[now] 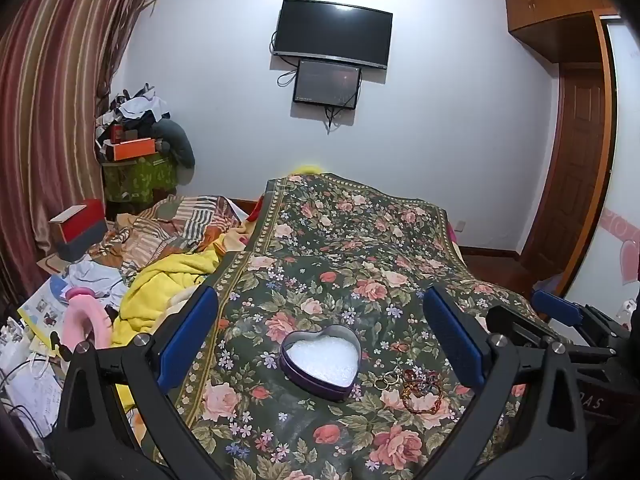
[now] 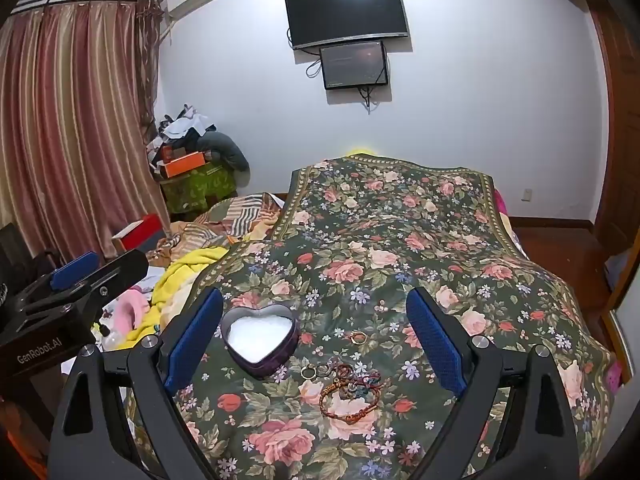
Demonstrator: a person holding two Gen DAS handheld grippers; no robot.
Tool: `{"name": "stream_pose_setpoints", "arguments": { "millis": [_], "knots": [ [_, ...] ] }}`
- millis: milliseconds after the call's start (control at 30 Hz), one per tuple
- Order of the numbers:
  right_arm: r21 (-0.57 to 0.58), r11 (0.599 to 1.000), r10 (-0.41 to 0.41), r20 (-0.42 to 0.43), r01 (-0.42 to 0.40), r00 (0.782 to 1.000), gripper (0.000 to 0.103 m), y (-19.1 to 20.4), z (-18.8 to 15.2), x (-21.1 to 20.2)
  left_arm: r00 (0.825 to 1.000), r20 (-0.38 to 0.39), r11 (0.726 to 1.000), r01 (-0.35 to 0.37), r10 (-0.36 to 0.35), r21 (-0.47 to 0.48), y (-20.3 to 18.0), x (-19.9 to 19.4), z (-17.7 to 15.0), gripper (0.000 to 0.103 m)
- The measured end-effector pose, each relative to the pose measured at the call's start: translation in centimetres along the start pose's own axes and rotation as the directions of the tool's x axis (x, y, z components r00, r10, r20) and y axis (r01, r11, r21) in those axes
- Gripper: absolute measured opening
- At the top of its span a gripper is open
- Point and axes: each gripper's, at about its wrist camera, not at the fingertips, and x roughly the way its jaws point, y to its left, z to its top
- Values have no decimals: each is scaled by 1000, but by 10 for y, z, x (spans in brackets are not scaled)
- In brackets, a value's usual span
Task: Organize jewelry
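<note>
While both pairs of tongs hang above the bed, neither grips anything: the left tongs (image 1: 320, 336) stand wide apart with their blue pads framing the heart-shaped tin (image 1: 321, 360), and the right tongs (image 2: 316, 336) are spread just as wide over the loose jewelry. That tin sits open on the floral bedspread (image 1: 360, 240), its purple wall surrounding a white lining. Just beside the tin, toward the right, lie two small rings (image 2: 314, 371) touching one another, and next to them a tangle of reddish and teal cord pieces (image 2: 356, 378). A braided orange-brown bracelet (image 2: 348, 406) lies nearer the camera, touching that tangle. One gold ring (image 2: 358, 337) rests apart from the others, farther up the spread. From the left wrist view the rings (image 1: 387, 380) and bracelet (image 1: 422, 398) appear between the tin and the right-hand pad. A crumpled yellow blanket (image 1: 160, 292) lies left of the bedspread, and a dark television (image 2: 347, 12) hangs on the far wall.
</note>
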Motion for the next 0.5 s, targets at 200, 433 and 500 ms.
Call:
{"name": "stream_pose_setpoints", "arguments": {
  "millis": [200, 433, 500],
  "knots": [
    [-1, 1000, 0, 2, 0, 1000, 91, -1, 2, -2, 1000, 7, 1000, 7, -7, -2, -1, 1, 0, 103],
    [-1, 1000, 2, 3, -2, 1000, 91, -1, 3, -3, 1000, 15, 1000, 11, -11, -3, -3, -1, 5, 103],
    [-1, 1000, 1, 6, -1, 1000, 91, -1, 3, -4, 1000, 16, 1000, 11, -11, -1, -8, -4, 6, 103]
  ]
}}
